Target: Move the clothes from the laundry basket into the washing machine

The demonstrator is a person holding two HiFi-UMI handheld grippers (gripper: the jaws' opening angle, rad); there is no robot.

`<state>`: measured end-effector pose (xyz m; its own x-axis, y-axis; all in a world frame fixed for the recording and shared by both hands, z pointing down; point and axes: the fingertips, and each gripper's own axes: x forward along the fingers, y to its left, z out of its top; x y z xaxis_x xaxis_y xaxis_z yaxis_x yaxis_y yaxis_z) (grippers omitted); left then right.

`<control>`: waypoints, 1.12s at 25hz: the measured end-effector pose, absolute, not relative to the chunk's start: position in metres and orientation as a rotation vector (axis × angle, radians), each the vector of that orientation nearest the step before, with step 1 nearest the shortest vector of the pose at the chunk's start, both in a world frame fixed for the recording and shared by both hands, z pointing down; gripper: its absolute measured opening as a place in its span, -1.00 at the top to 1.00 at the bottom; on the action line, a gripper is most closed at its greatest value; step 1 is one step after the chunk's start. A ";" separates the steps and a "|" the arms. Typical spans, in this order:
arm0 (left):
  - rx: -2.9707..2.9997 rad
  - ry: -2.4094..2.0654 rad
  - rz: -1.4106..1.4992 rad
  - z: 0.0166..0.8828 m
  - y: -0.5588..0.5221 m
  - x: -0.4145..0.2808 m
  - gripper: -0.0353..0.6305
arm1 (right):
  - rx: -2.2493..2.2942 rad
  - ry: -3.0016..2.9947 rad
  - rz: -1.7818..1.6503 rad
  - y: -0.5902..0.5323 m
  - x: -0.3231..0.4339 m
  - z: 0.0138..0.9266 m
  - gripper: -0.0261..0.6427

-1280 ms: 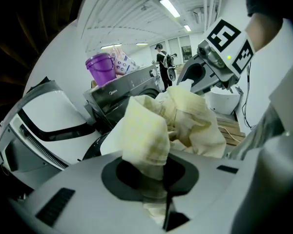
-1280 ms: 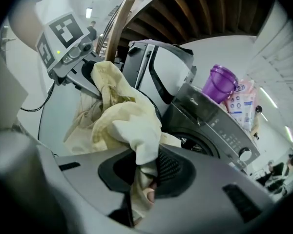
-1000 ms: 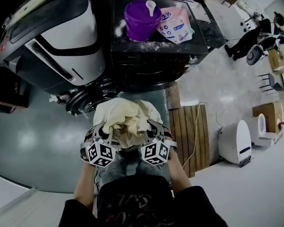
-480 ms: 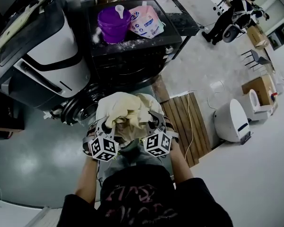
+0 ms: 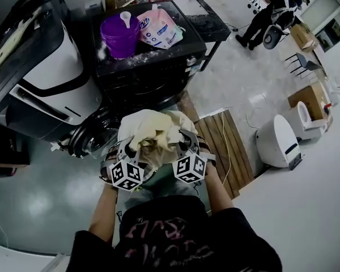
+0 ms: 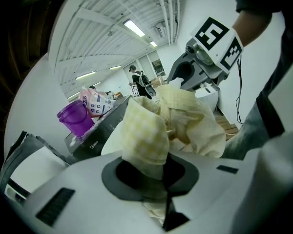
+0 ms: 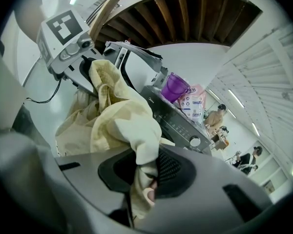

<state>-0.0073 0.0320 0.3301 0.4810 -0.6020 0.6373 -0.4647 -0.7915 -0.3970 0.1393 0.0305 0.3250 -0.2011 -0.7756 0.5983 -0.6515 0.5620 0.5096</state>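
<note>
Two containers stand on top of the black washing machine: a purple tub with a white scoop standing in it, and a pink detergent bag right against the tub. White powder is scattered over the top around them. A round door stands open at the machine's lower left; what is inside the machine cannot be made out.

The clothes (a pale yellow bundle, one fold of it checked) are up in the air in front of the machine, near the open door, carried by both tools. The left gripper is clamped on the checked fold, its jaws nearly together with cloth squeezed between them. The right gripper grips another fold the same way, with cloth trailing down through its jaws. The two sit side by side, the bundle heaped above and between them.

A large white and black machine stands to the left of the washing machine. The floor is smooth, grey and glossy. A slatted wooden board lies on it to the right, with a thin cable running across it, and past that stands a white rounded device. Far back in the room a person is near a chair.
</note>
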 end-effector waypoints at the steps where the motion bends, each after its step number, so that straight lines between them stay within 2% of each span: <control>1: -2.554 0.936 -1.214 0.332 0.027 0.000 0.69 | 1.145 -1.932 -0.182 0.025 0.146 0.327 0.73; 20: -2.472 1.189 -1.450 0.343 -0.081 0.174 0.69 | 0.916 -2.154 -0.222 -0.119 0.313 0.344 0.73; 28: -2.490 1.223 -1.484 0.358 -0.088 0.187 0.69 | 0.860 -2.163 -0.210 -0.131 0.324 0.358 0.72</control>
<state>0.1866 -0.0881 0.3577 0.2530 -0.6132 0.7483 -0.6175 -0.6978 -0.3629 0.3245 -0.1310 0.3583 -0.4640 -0.6418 0.6106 -0.5121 0.7568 0.4063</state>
